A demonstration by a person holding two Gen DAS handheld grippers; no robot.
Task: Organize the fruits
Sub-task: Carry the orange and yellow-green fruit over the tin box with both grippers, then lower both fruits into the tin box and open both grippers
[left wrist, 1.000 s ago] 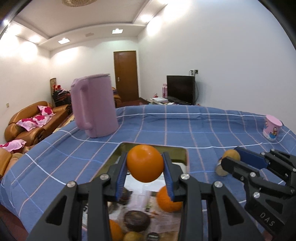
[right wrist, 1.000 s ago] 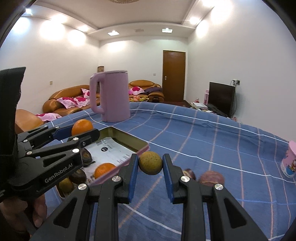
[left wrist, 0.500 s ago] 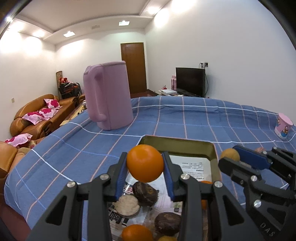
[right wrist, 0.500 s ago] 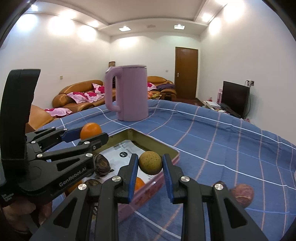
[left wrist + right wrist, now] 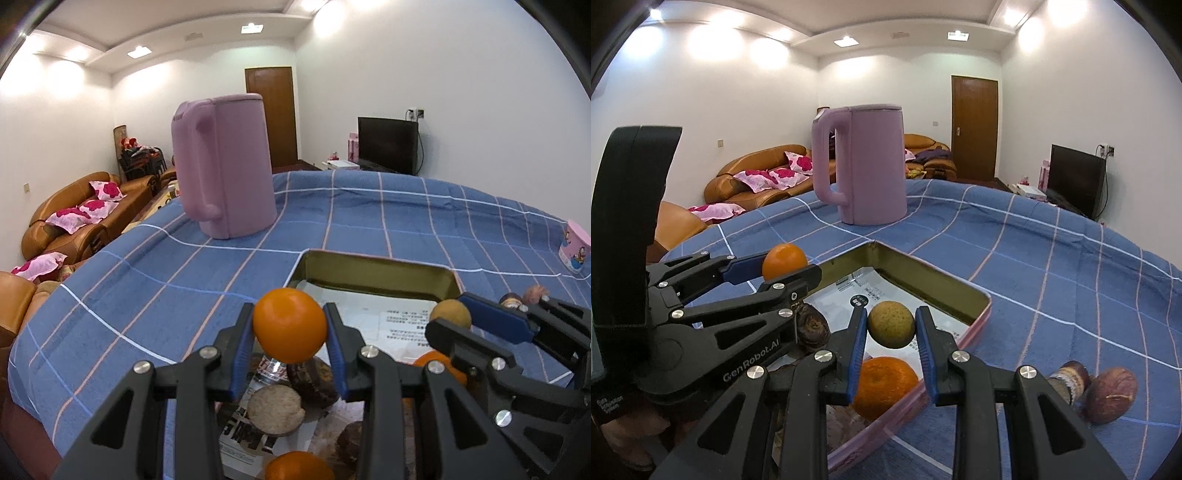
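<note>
Both fruits hung over the tin [image 5: 977, 295], mid-frame: the left gripper [image 5: 290, 341] clamped an orange [image 5: 290, 325], the right gripper [image 5: 891, 341] a brownish fruit [image 5: 891, 324]. Placing seemed underway; next, each likely needs lowering onto bare paper lining before release.

White walls [image 5: 443, 74], brown door [image 5: 273, 118], leather sofa [image 5: 81, 214], television [image 5: 388, 144], ceiling lights [image 5: 251, 28]

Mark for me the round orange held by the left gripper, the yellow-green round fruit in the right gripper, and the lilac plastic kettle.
Round orange [image 5: 290, 325], left wrist view, front face.
Yellow-green round fruit [image 5: 891, 324], right wrist view, centre.
Lilac plastic kettle [image 5: 873, 166], right wrist view, body wall.
</note>
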